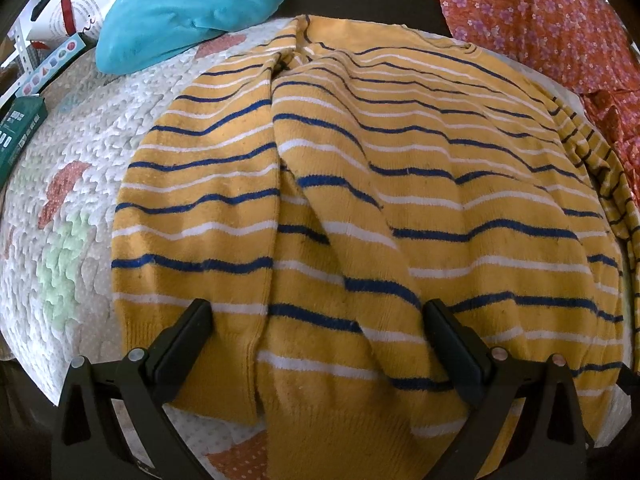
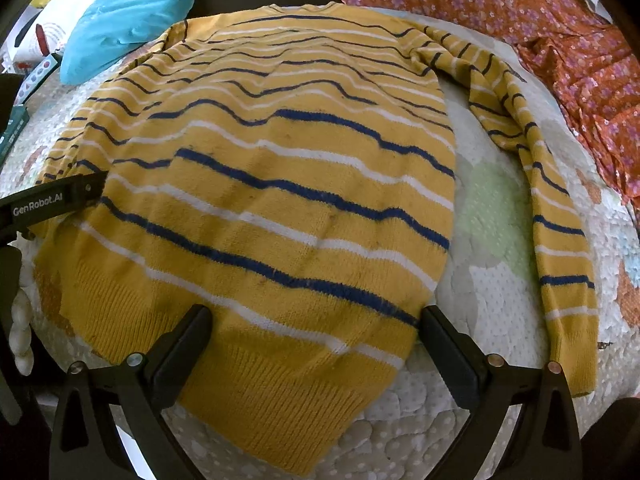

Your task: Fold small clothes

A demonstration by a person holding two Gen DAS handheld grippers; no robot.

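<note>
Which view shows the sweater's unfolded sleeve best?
The right wrist view: the sleeve lies stretched out on the quilt, apart from the sweater's body, cuff visible. The left wrist view shows only a bunched strip of it at the right edge.

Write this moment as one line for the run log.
striped sweater: flat on quilt | right sleeve: unfolded | left gripper: open | right gripper: open

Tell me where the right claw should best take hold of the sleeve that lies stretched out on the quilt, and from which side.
Probably grip the sleeve at its ribbed cuff, coming from the near end. The cuff lies flat and free on the quilt, apart from the sweater body, so the open right claw can pinch it and carry it across.
</note>
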